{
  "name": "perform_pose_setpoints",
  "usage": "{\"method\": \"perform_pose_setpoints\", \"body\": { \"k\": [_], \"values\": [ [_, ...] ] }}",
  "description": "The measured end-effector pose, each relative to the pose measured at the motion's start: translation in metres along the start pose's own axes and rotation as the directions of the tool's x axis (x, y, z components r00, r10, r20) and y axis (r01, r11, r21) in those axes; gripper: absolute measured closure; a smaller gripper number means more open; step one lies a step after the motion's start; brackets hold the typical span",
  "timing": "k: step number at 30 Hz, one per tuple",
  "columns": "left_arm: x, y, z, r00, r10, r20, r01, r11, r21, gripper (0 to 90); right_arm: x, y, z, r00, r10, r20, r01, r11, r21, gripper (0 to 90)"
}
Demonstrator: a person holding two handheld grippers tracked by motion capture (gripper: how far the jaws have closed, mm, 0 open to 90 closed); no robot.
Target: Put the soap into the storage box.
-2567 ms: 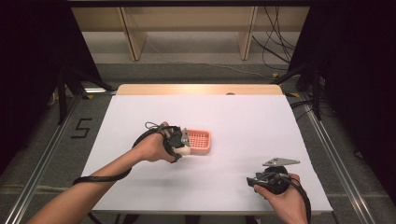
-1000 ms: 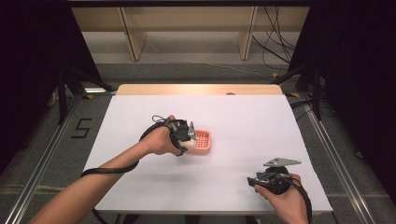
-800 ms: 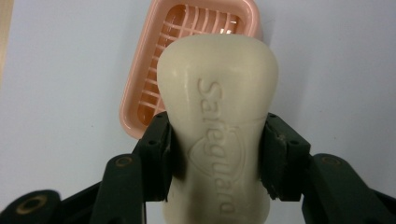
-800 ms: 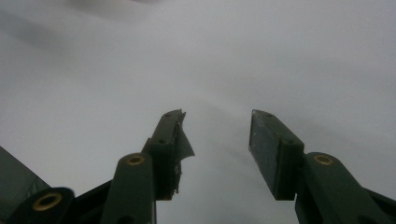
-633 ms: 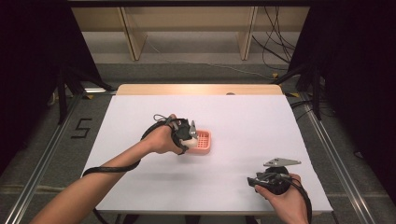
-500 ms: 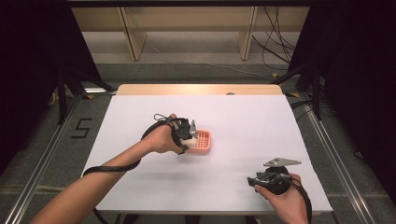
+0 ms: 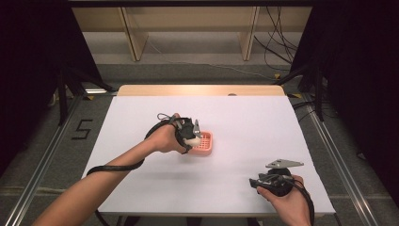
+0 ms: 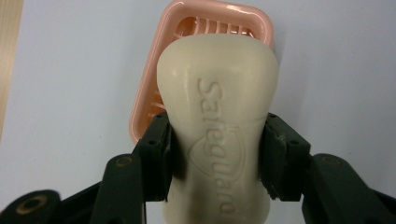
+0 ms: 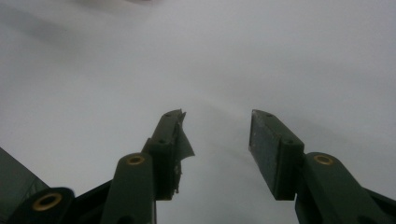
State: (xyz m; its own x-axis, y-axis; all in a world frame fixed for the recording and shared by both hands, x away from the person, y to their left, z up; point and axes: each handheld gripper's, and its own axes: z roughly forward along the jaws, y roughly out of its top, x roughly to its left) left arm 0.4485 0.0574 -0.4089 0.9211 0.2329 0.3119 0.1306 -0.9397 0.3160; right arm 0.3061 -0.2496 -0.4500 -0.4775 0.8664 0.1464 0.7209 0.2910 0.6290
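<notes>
Left gripper view: the left gripper (image 8: 217, 158) pinches a cream soap bar (image 8: 217, 126) across its waist; embossed lettering reads "Safeguard". The bar hangs over the near end of a pink soap dish (image 8: 205, 28) on the white table (image 8: 70, 93). The right gripper (image 9: 217, 149) rests spread apart, holding nothing.

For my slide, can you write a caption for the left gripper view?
Left claw grips a cream soap bar above a pink soap dish.

Bright even light, dark surroundings, soft shadows
</notes>
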Motion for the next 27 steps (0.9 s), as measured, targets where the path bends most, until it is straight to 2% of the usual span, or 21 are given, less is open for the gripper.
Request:
{"method": "perform_pose_setpoints", "body": {
  "k": [4, 5, 7, 8, 27],
  "values": [
    [0.0015, 0.0005, 0.001, 1.0, 0.006, -0.001, -0.006, 1.0, -0.005, 49.3, 0.0, 0.0, -0.0002, 1.0, 0.0, -0.002, 0.0, 1.0, 0.002, 55.3],
    [0.002, 0.0007, 0.0019, 1.0, 0.008, -0.002, -0.008, 1.0, -0.003, 49.3, 0.0013, 0.0, -0.001, 0.9998, 0.018, -0.007, -0.018, 1.0, 0.01, 55.3],
    [0.0023, 0.0008, 0.0024, 1.0, 0.009, -0.002, -0.009, 1.0, -0.002, 49.3, 0.002, -0.0002, -0.0014, 0.9997, 0.023, -0.003, -0.023, 1.0, 0.006, 55.3],
    [0.0029, 0.0009, 0.0035, 1.0, 0.007, -0.002, -0.007, 1.0, -0.004, 49.3, 0.0014, 0.0001, -0.0008, 0.9999, 0.009, -0.004, -0.009, 1.0, -0.006, 55.3],
    [0.0074, 0.0046, 0.0096, 0.9999, 0.01, -0.01, -0.01, 0.9999, -0.013, 49.3, 0.0005, 0.0004, -0.0013, 0.9999, -0.004, -0.014, 0.004, 1.0, 0.002, 55.3]
  ]
}}
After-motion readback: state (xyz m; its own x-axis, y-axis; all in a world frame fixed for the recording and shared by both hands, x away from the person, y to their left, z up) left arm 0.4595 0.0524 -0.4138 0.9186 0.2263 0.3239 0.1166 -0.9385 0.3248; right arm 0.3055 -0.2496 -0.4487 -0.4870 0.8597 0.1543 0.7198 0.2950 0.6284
